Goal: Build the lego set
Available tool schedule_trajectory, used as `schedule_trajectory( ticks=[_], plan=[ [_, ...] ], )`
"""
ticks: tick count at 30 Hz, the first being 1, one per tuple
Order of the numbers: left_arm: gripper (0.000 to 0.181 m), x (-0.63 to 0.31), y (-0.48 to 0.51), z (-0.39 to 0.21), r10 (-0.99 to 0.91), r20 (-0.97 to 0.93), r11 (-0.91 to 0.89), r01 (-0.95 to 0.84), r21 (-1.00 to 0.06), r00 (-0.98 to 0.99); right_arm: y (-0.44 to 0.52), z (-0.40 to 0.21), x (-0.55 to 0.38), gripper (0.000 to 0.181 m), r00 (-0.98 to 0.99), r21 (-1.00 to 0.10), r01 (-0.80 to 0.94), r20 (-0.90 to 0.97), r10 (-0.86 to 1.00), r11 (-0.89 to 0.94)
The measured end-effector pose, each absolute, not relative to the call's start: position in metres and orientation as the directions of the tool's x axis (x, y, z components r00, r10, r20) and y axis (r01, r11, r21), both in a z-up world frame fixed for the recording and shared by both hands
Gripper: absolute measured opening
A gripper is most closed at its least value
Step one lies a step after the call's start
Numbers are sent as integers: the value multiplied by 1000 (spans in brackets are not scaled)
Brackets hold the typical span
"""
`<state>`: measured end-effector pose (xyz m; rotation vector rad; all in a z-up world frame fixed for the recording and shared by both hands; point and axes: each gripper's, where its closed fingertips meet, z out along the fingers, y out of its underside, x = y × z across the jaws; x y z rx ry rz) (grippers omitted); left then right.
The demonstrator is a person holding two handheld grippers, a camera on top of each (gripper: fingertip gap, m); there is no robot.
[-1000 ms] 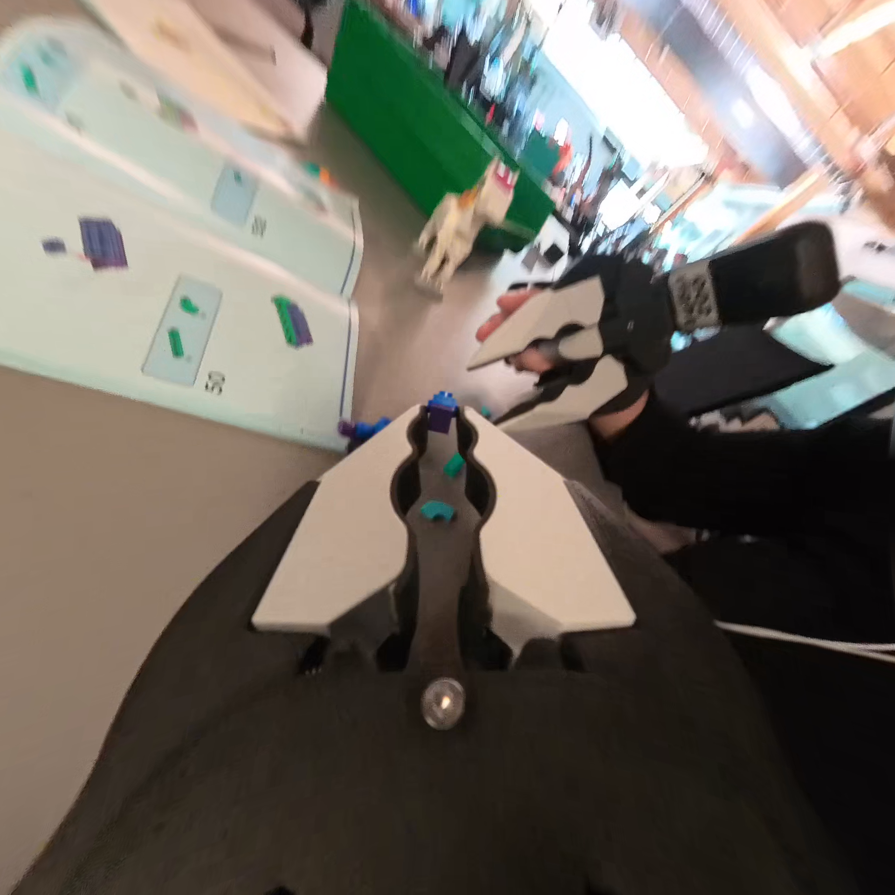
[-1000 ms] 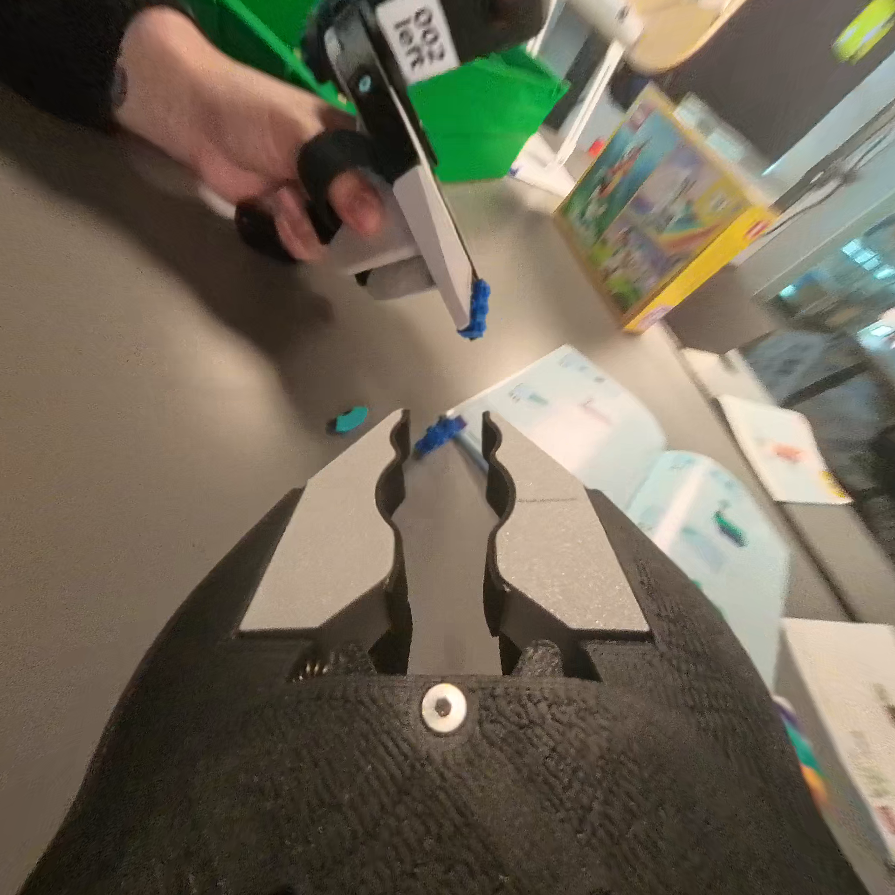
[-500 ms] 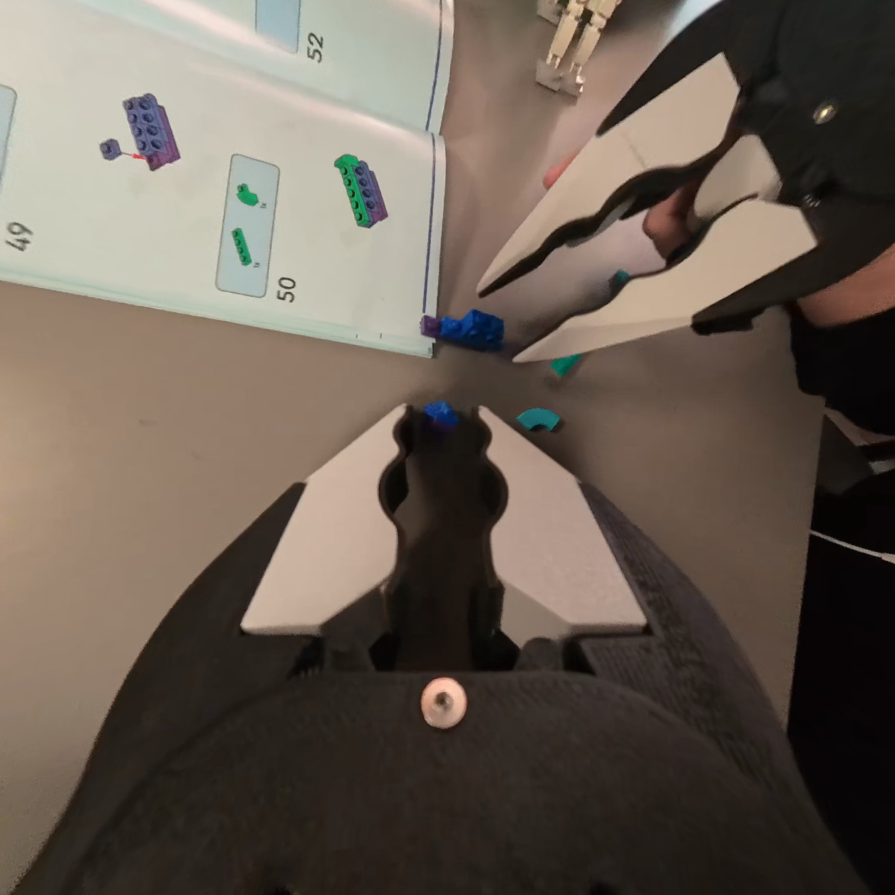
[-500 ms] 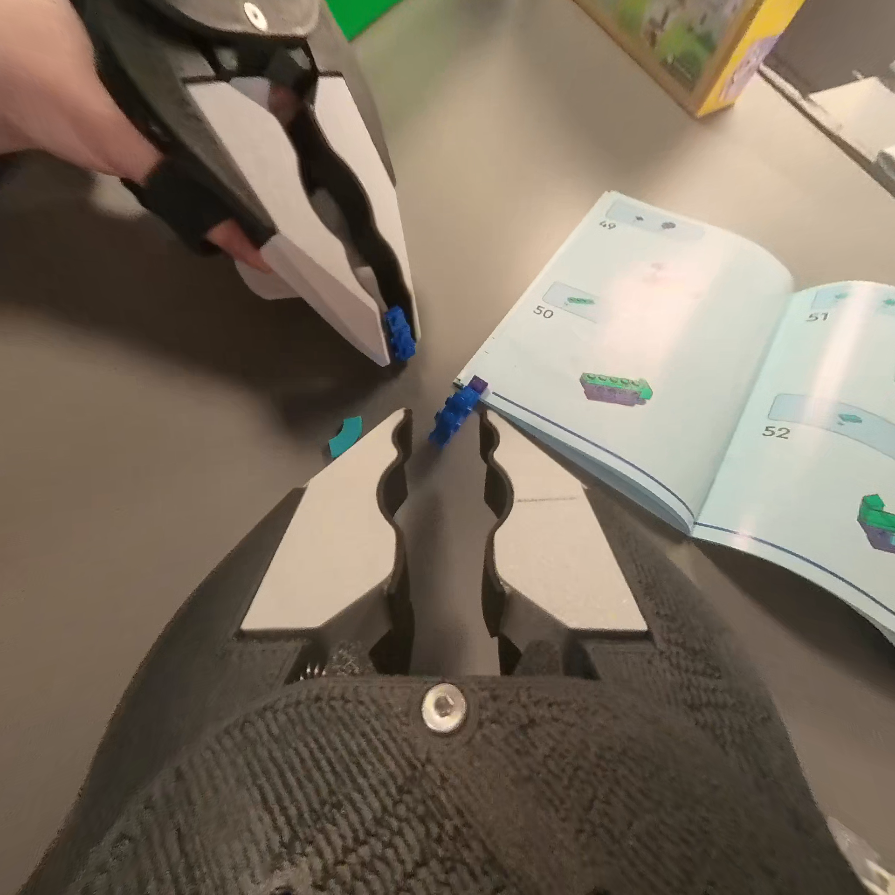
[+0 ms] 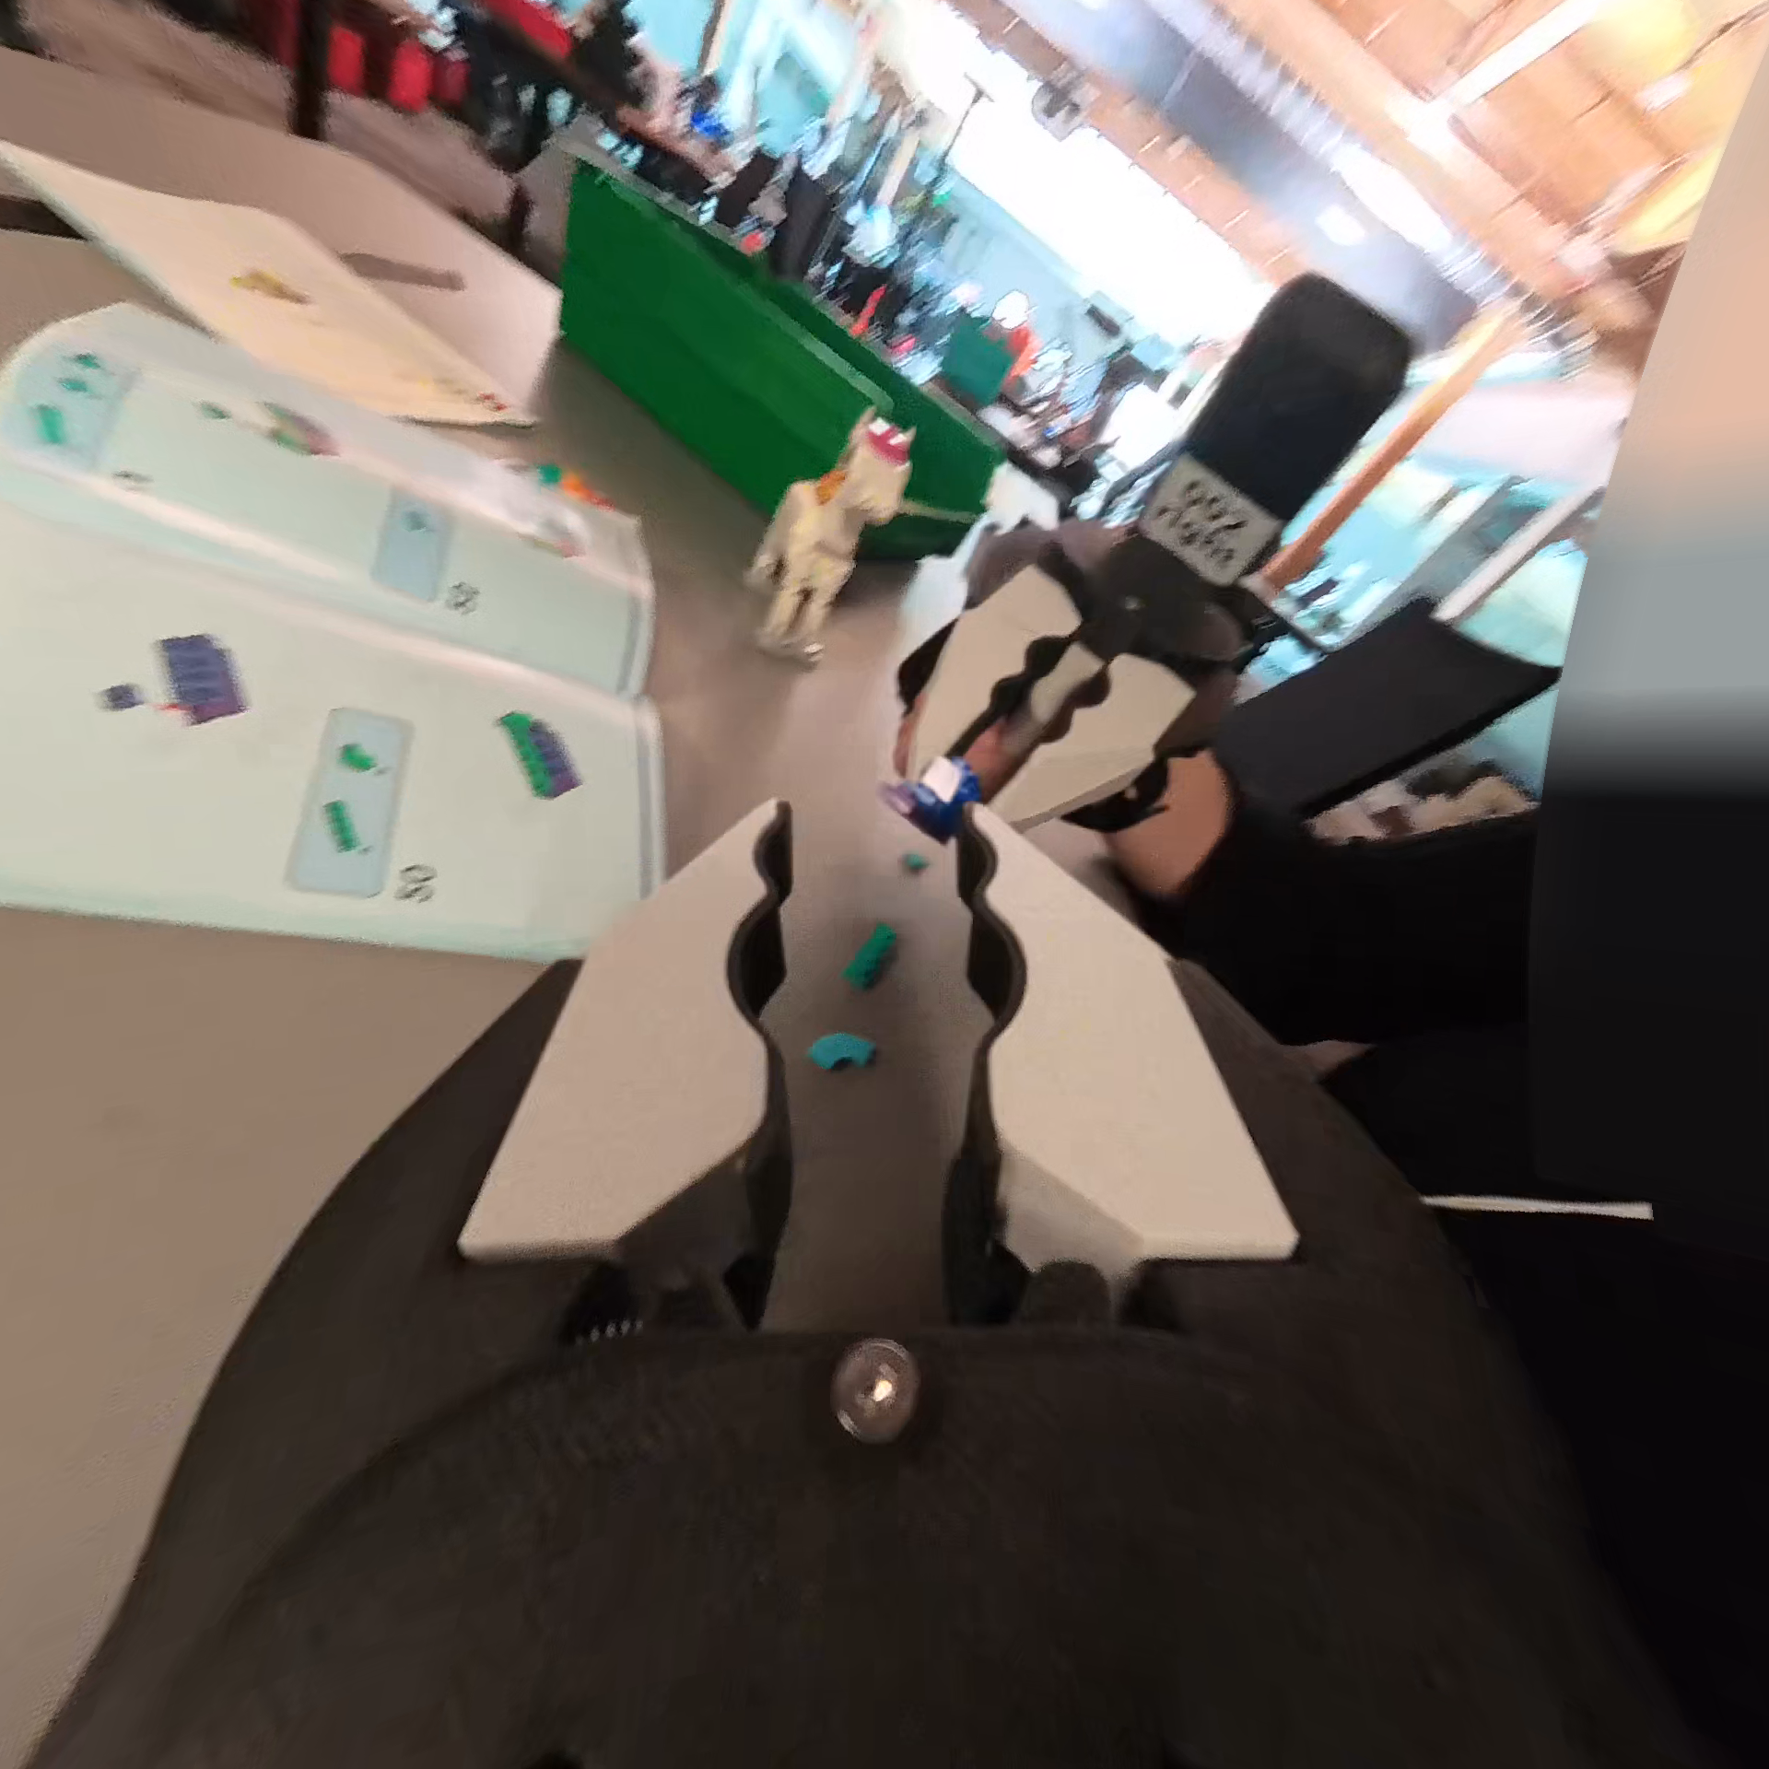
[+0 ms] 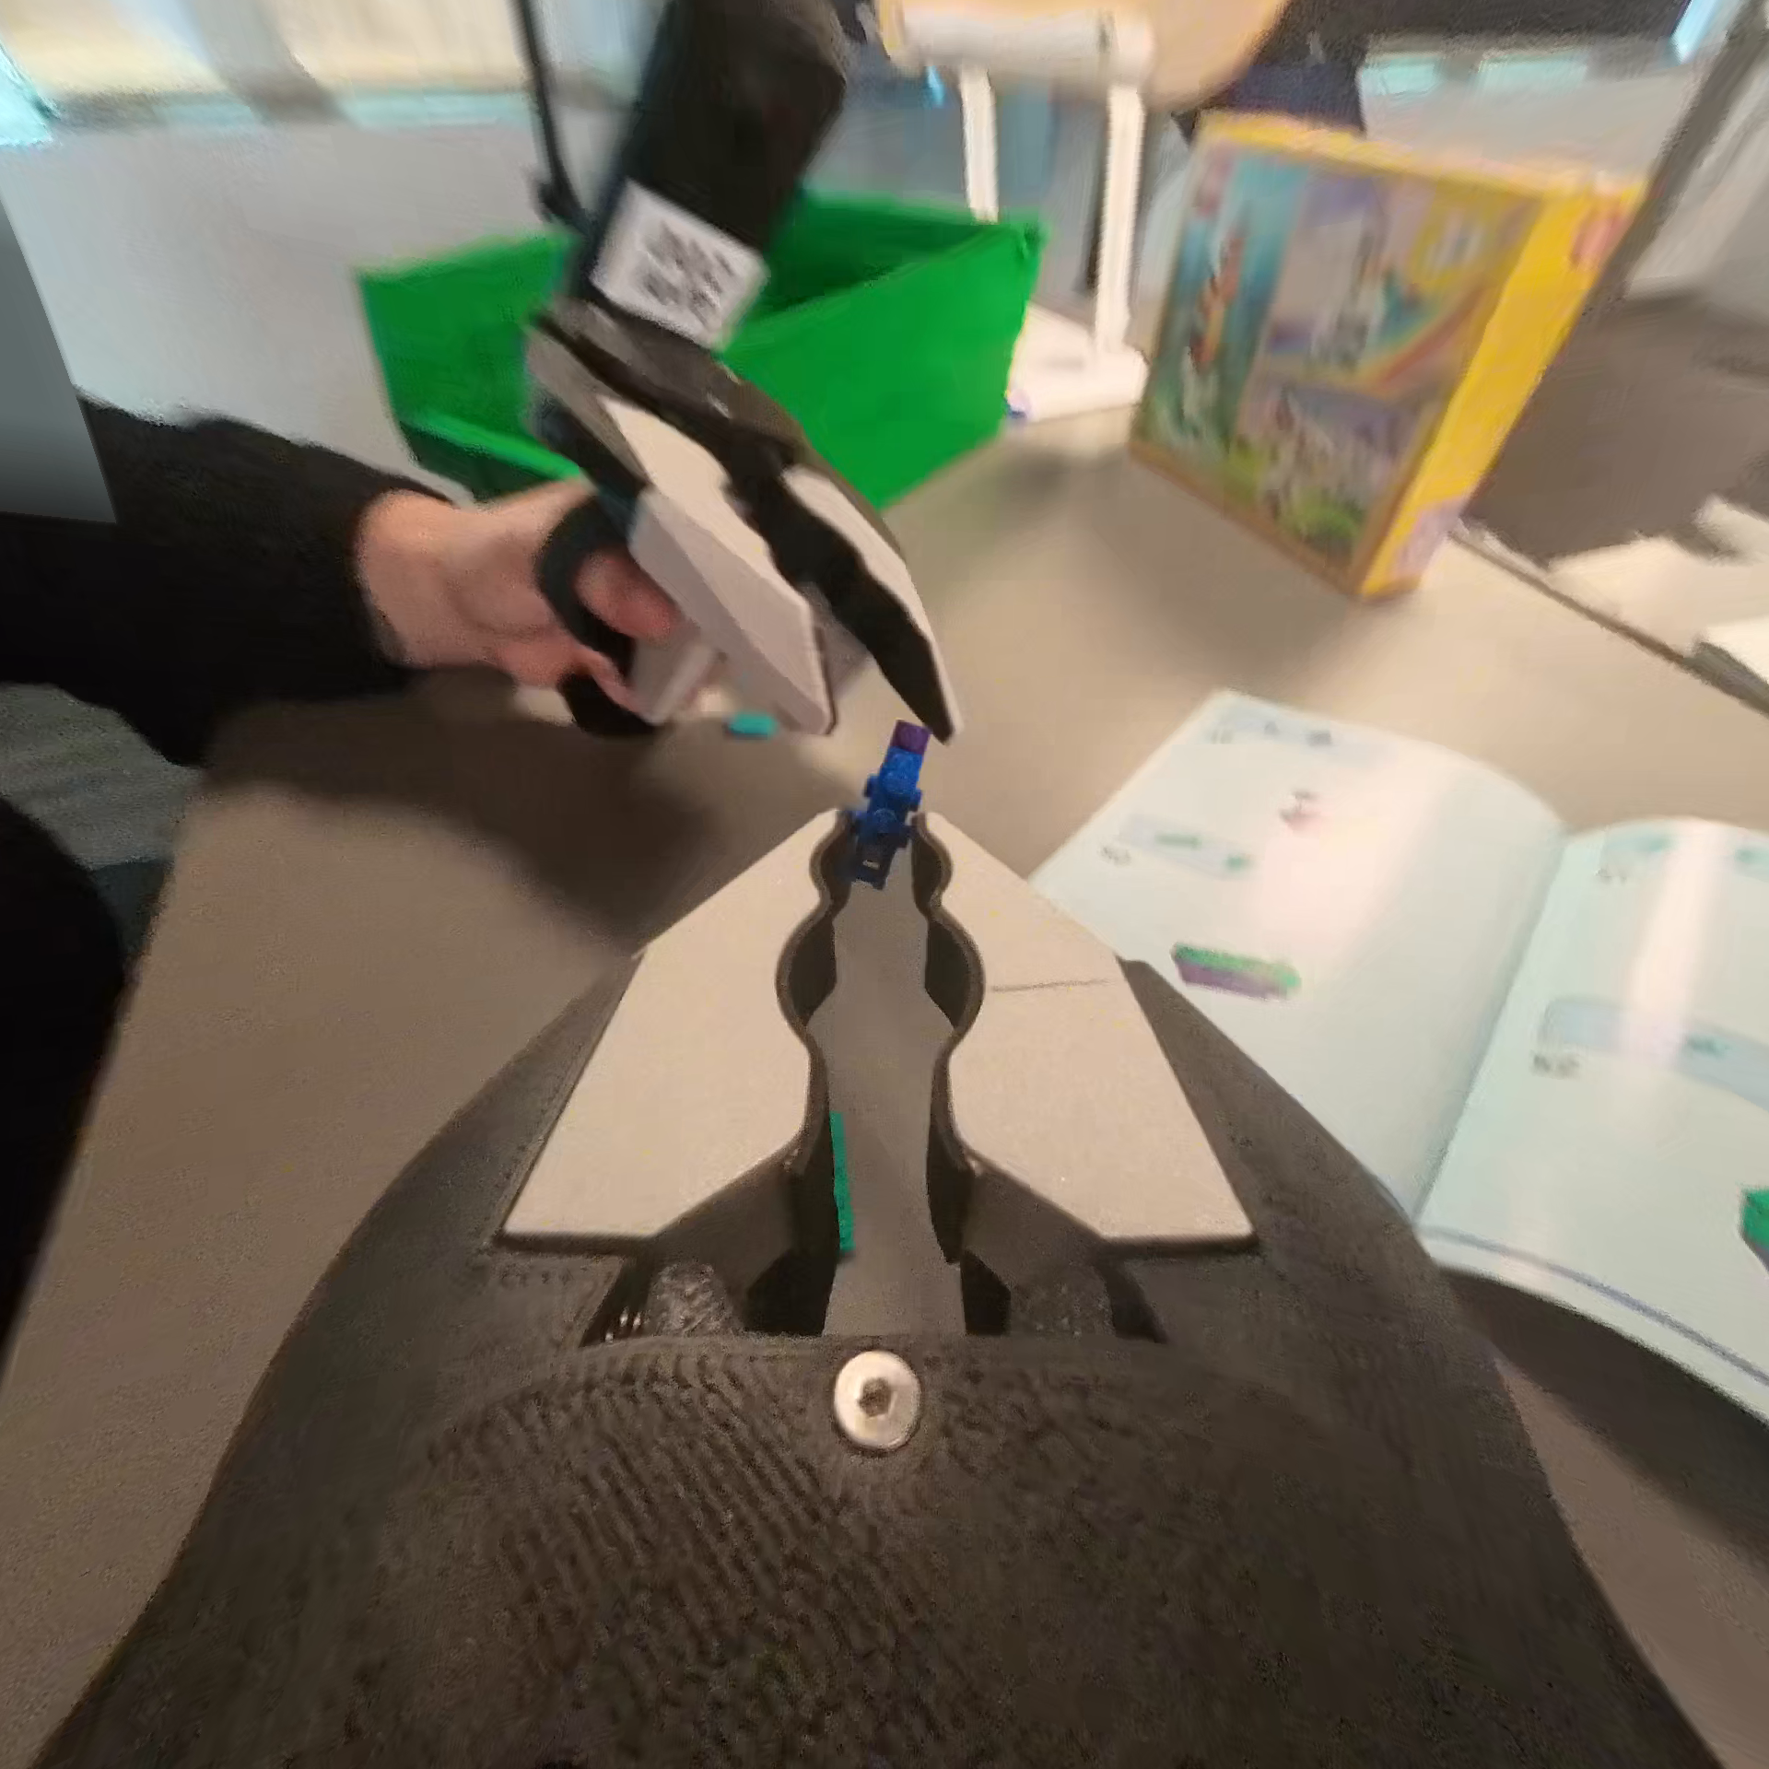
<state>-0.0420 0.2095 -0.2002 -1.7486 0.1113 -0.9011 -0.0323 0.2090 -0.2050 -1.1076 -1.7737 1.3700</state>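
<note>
My right gripper is shut on a small blue brick assembly with a purple piece at its far end, held above the table. My left gripper hangs just above that purple end, open, with nothing between its fingers. In the left wrist view my left gripper is open and empty, and the right gripper holds the blue assembly just beyond its right fingertip. Three small teal pieces lie on the grey table below.
An open instruction booklet lies beside the work spot. A white brick animal stands further back, in front of a green bin. The set's box stands at the back right. A teal piece lies under the left gripper.
My right gripper closed on the blue assembly and lifted it off the table. My left gripper opened; the small blue piece it held is no longer in it. Both views tilted up.
</note>
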Motion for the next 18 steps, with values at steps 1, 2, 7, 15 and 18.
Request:
schedule_trajectory(
  ticks=[1,2,7,15,18],
  plan=[
    [31,-37,206,-193,-540,513,-369,361,-857,667,202,-197,-27,9,-495,-975,205,-34,868,79],
    [27,-31,202,-187,-584,512,-355,369,-859,630,197,-190,-22,10,-534,-982,181,-53,844,53],
    [11,-13,189,-175,-696,487,-334,362,-870,527,186,-180,-14,10,-599,-991,128,-42,800,44],
    [7,-24,195,-174,-553,15,-22,4,-1000,833,207,-184,-26,20,-472,-988,153,-45,881,31],
    [7,-39,201,-178,-345,-325,51,-328,-943,880,222,-183,-30,29,-404,-968,212,-212,890,-134]
  ],
)
